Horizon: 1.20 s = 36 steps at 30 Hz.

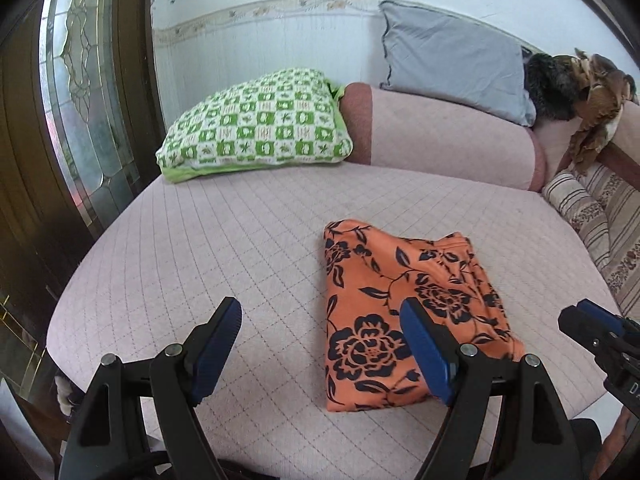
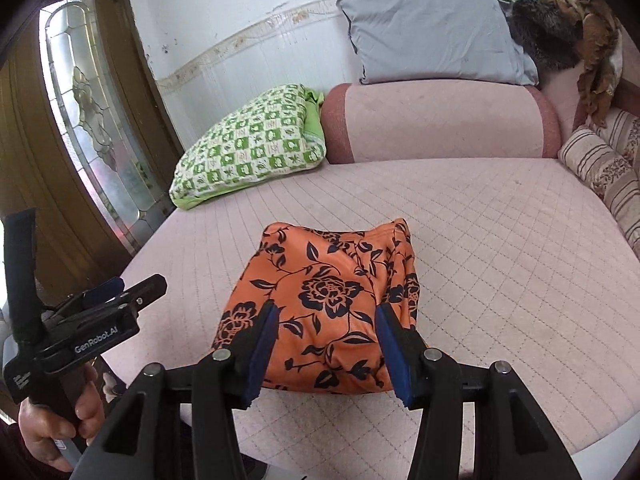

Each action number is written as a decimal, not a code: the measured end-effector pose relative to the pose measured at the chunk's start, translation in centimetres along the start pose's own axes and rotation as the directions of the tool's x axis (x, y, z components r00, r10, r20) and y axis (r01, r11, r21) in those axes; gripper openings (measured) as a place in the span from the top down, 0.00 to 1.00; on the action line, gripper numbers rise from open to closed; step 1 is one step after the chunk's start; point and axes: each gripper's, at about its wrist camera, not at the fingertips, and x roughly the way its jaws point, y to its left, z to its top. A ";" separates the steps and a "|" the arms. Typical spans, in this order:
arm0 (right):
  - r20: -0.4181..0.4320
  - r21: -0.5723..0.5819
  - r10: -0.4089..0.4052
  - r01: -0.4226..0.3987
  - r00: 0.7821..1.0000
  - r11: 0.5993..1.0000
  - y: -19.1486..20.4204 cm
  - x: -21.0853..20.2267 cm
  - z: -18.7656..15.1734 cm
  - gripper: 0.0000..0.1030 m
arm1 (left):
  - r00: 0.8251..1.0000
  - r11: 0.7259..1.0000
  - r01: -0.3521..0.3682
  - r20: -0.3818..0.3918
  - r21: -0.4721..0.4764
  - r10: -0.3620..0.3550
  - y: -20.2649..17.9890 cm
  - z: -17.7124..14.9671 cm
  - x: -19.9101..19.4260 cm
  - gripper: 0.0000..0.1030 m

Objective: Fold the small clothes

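Observation:
An orange garment with a black flower print (image 1: pixel 404 312) lies folded into a compact stack on the pink quilted cushion (image 1: pixel 248 240); it also shows in the right wrist view (image 2: pixel 328 304). My left gripper (image 1: pixel 320 320) is open and empty, hovering at the garment's near left edge. My right gripper (image 2: pixel 326 320) is open and empty, just above the garment's near edge. The right gripper shows at the right edge of the left wrist view (image 1: pixel 596 328), and the left gripper, held in a hand, shows at the left of the right wrist view (image 2: pixel 120 288).
A green checked pillow (image 1: pixel 256 128) lies at the back left. A pink bolster (image 1: pixel 448 132) and a grey cushion (image 1: pixel 452 56) stand behind. A striped floral cushion (image 1: pixel 592 216) is on the right. A wooden door with glass (image 1: pixel 76 92) is on the left.

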 end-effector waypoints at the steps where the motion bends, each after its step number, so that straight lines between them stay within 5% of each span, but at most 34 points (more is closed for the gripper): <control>1: 0.011 0.000 0.002 -0.002 1.000 1.000 0.0 -0.4 0.0 0.47 | 1.000 1.000 0.002 0.004 0.003 -0.002 -0.1 0.0 -0.4 0.20; 17: 0.041 0.028 -0.018 0.017 0.999 0.999 -0.6 -1.0 -0.3 0.42 | 0.998 0.998 -0.057 0.031 -0.014 0.057 0.3 0.0 -2.0 0.12; 25: -0.007 0.005 -0.006 0.006 1.000 1.000 0.4 0.9 -1.1 0.42 | 0.982 0.984 -0.180 0.057 0.004 0.179 1.2 -0.4 -1.0 0.12; 36: -0.008 -0.002 -0.015 0.015 1.000 1.000 -0.2 1.8 -0.9 0.42 | 0.989 0.989 -0.149 0.002 -0.011 0.149 2.2 -0.1 0.5 0.12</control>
